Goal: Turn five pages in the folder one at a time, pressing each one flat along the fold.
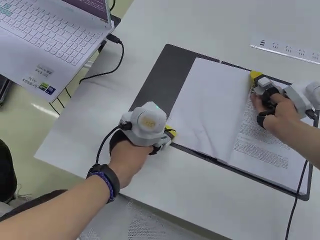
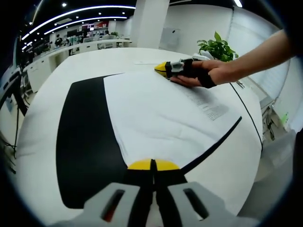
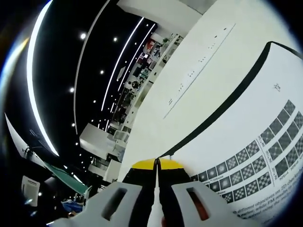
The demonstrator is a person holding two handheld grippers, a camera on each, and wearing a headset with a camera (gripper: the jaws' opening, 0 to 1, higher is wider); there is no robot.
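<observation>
- I am looking down at the folder (image 1: 160, 80) (image 2: 85, 142) (image 3: 222, 109), which is lying open on the white desk (image 1: 200, 30) (image 2: 42, 118) (image 3: 213, 52), its black inner cover showing toward 10 o'clock.
- A blank page (image 1: 210, 110) (image 2: 151, 113) is lying over the folder's middle, rising slightly toward the fold, and the printed page (image 1: 265, 145) (image 2: 208, 104) (image 3: 265, 156) is lying flat beside it toward 4 o'clock.
- I am holding the left gripper (image 1: 169, 131) (image 2: 153, 164) at the folder's 7 o'clock edge. Its yellow tips are sitting pressed together at the near corner of the blank page, and I am seeing nothing between them.
- I am holding the right gripper (image 1: 256, 76) (image 2: 162, 67) (image 3: 156, 164) at the far end of the fold, toward 2 o'clock. Its jaws are meeting tip to tip with no gap, right at the folder's black border, and the hand is resting on the printed page.
- I cannot tell whether either gripper is pinching paper.
- A laptop (image 1: 45, 35) is sitting at 10 o'clock in the head view, with a black cable (image 1: 117, 55) curving from it toward the folder.
- A power strip (image 1: 290, 50) (image 3: 199, 66) is lying on the desk at 2 o'clock, apart from the folder.
- A potted plant (image 2: 218, 47) is standing beyond the desk in the left gripper view.
</observation>
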